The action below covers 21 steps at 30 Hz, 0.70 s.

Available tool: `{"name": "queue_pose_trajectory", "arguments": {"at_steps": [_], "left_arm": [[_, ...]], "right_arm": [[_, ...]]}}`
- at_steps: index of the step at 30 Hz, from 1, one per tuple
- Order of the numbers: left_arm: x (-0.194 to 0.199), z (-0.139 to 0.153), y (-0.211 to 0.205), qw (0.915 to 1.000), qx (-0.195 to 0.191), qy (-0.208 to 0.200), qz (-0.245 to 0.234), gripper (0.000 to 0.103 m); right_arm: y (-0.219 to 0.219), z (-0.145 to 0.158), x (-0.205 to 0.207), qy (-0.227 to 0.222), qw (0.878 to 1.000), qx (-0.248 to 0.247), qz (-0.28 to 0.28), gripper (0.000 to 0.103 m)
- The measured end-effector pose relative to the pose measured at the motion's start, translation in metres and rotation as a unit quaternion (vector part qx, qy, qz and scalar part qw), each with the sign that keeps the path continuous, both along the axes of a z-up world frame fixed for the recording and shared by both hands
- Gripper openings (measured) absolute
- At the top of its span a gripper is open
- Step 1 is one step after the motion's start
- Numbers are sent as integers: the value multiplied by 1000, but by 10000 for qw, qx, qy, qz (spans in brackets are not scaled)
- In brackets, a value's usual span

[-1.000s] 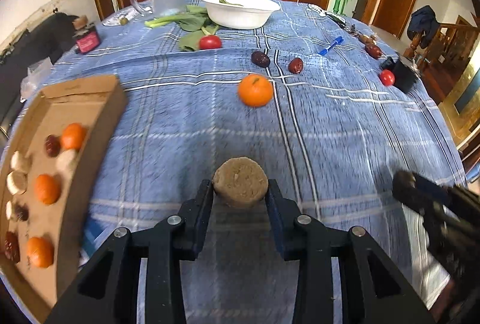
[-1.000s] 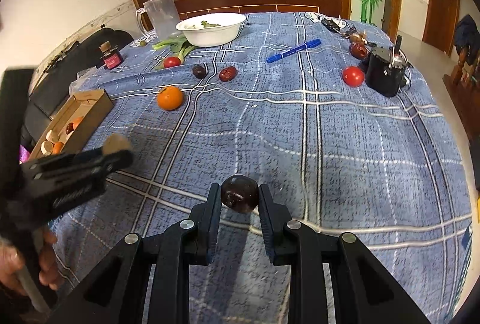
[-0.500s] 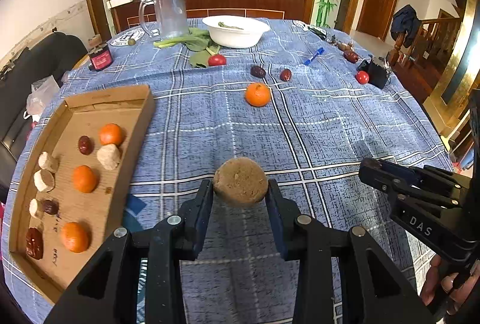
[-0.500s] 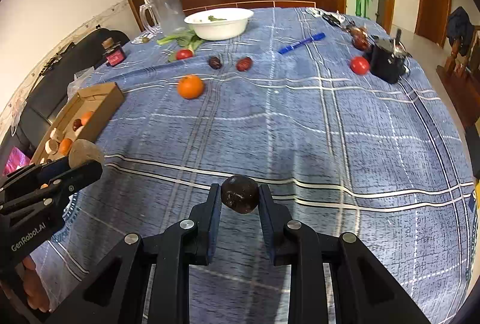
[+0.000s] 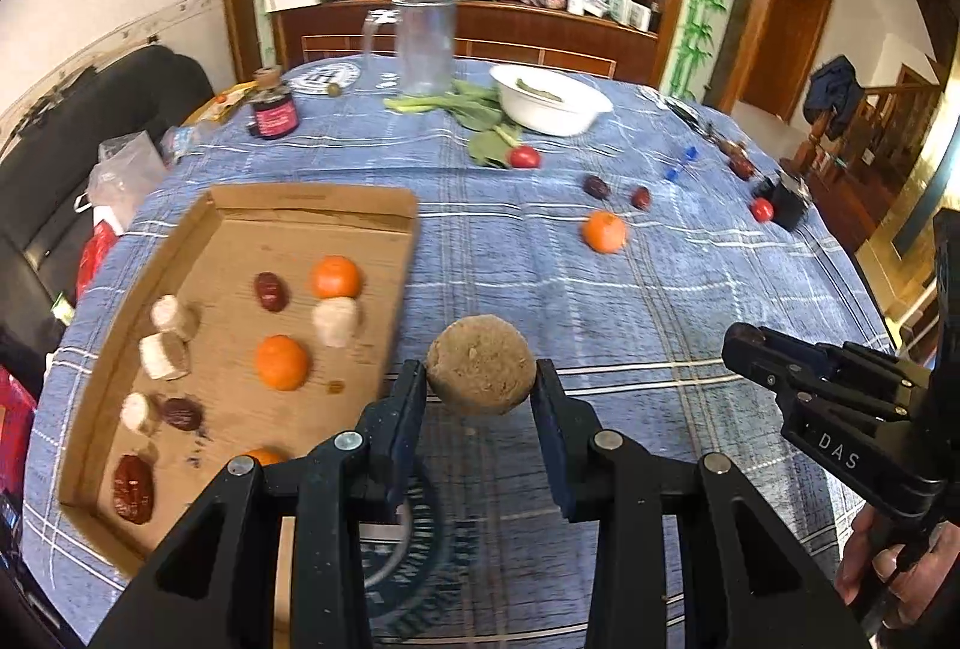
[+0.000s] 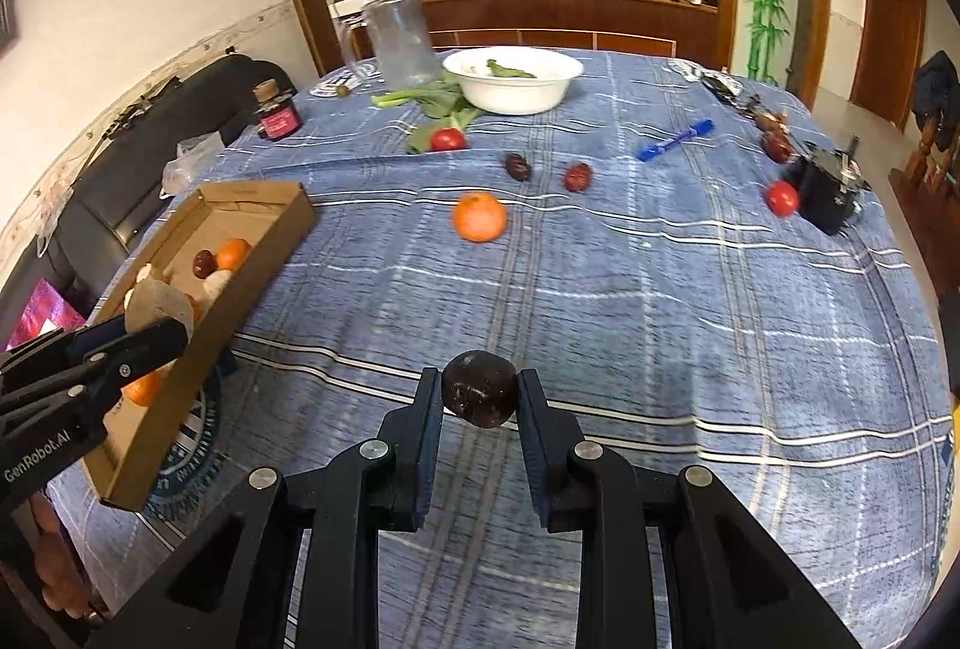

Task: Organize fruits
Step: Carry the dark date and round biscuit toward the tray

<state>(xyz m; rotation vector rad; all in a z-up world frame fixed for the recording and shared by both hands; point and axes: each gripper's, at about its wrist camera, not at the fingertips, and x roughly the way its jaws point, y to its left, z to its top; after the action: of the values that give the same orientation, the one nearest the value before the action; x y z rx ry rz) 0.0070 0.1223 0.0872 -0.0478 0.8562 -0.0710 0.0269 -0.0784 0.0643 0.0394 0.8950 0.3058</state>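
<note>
My left gripper is shut on a round tan-brown fruit and holds it just right of the cardboard tray, which holds oranges, dark red dates and pale pieces. My right gripper is shut on a dark purple-brown fruit above the blue plaid cloth. It also shows at the right of the left wrist view. An orange, two dark dates and red tomatoes lie loose further back on the table.
A white bowl, leafy greens, a glass pitcher and a small dark jar stand at the far side. A blue pen and a black object lie at the right. A sofa is to the left.
Both grippers have moved left toward the cardboard tray with their fruits still held. The tray now lies much closer to the left gripper.
</note>
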Motion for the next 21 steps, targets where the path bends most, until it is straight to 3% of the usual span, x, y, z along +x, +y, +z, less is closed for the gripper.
{"name": "queue_pose_trajectory", "arguments": {"at_steps": [21], "left_arm": [[-26,1,135,9904,7,-23,1385,35]], "right_arm": [[126,15,46,-145,9940,23,1087,27]]}}
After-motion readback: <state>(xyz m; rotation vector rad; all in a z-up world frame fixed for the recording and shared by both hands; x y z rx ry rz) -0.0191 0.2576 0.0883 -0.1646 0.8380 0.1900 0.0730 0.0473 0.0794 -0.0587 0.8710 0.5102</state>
